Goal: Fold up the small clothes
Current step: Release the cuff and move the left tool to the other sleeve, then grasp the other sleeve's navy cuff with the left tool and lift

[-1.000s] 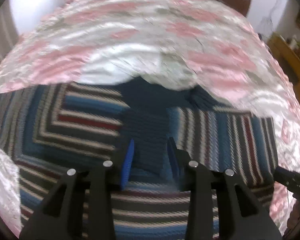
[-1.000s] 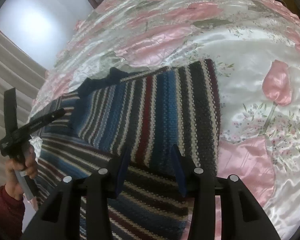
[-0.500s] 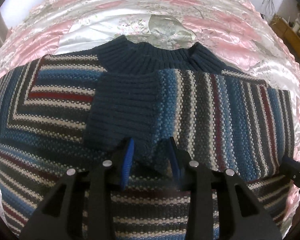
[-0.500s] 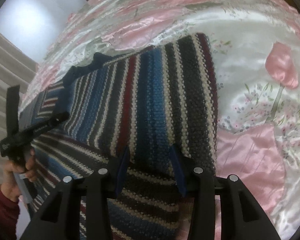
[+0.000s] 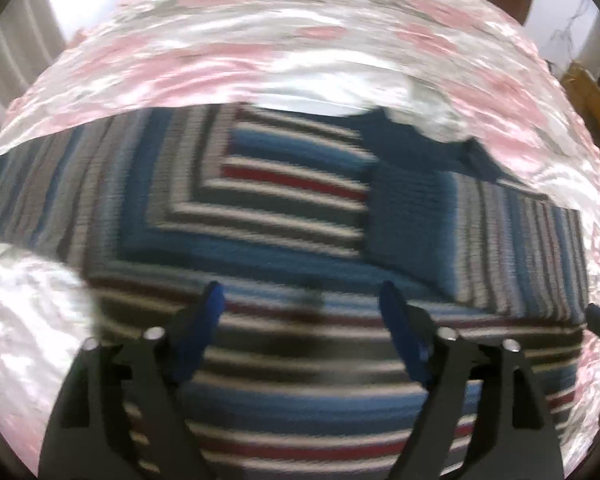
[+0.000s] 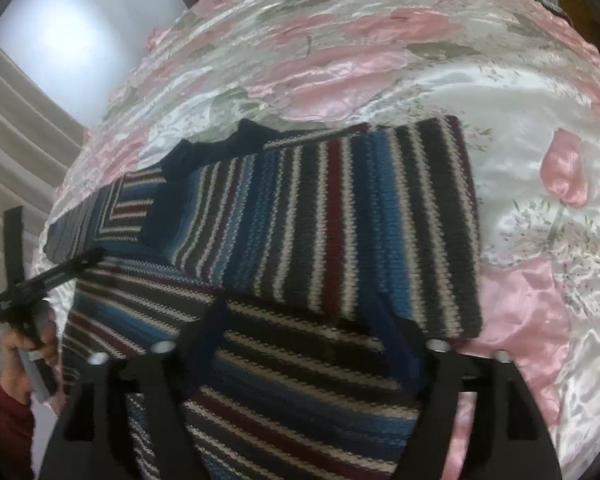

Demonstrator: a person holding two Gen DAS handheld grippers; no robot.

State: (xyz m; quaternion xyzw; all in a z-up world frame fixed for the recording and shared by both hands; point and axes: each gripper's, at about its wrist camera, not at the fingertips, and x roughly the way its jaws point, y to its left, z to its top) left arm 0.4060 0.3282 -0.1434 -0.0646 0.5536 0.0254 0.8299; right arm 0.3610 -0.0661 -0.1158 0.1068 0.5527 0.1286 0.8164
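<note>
Right wrist view — striped knit sweater [image 6: 340,216], sleeve folded across, both grippers [image 6: 300,320] [image 5: 302,304] spread, empty.

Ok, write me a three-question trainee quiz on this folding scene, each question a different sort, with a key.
1. True or false: the right sleeve of the striped sweater is folded across the body.
2. Multiple choice: the right tool is (a) shut on the collar, (b) open with nothing between its fingers, (c) out of view.
3. Fill in: the sweater lies on a satin bedspread printed with pink ____.

Key: 1 true; 2 b; 3 flowers. The left tool is open too, over the sweater's striped body.
</note>
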